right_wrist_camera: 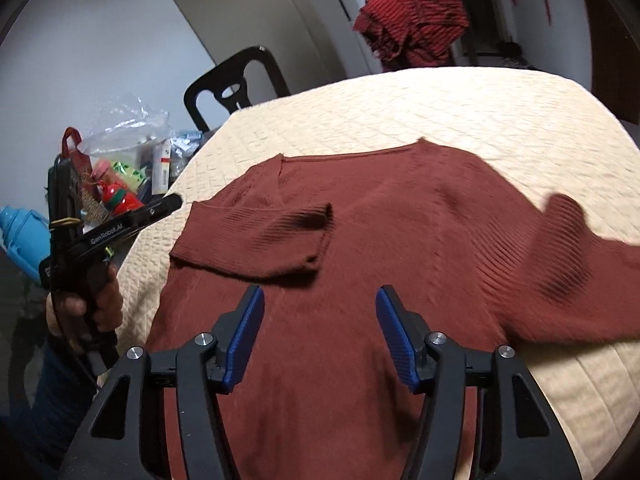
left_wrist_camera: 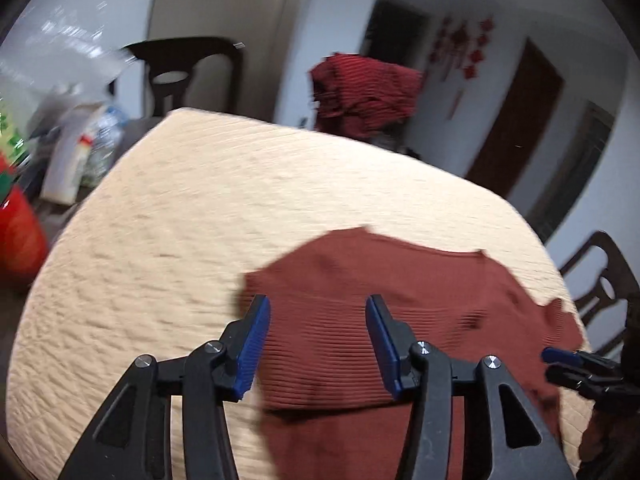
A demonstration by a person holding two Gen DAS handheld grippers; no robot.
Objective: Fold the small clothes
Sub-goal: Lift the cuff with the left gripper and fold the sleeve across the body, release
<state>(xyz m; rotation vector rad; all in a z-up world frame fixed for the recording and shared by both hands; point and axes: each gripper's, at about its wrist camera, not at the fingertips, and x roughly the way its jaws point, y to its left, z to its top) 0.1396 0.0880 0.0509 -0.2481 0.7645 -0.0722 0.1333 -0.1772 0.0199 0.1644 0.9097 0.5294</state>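
Observation:
A rust-brown ribbed sweater (right_wrist_camera: 380,248) lies flat on the cream quilted table cover (right_wrist_camera: 460,112). Its left sleeve (right_wrist_camera: 256,240) is folded in across the chest; the right sleeve (right_wrist_camera: 568,240) lies out to the right. It also shows in the left wrist view (left_wrist_camera: 360,320). My left gripper (left_wrist_camera: 318,344) is open and empty above the folded sleeve. My right gripper (right_wrist_camera: 320,332) is open and empty above the sweater's lower body. In the left wrist view the right gripper's fingertips (left_wrist_camera: 560,356) show at the right edge. In the right wrist view the left gripper (right_wrist_camera: 120,228) is held at the table's left edge.
A red striped garment (right_wrist_camera: 416,28) hangs over something behind the table, also in the left wrist view (left_wrist_camera: 364,92). Dark chairs (right_wrist_camera: 236,84) (left_wrist_camera: 600,288) stand around the table. A clutter of bags, bottles and boxes (right_wrist_camera: 132,160) sits at the left, with a red container (left_wrist_camera: 20,236).

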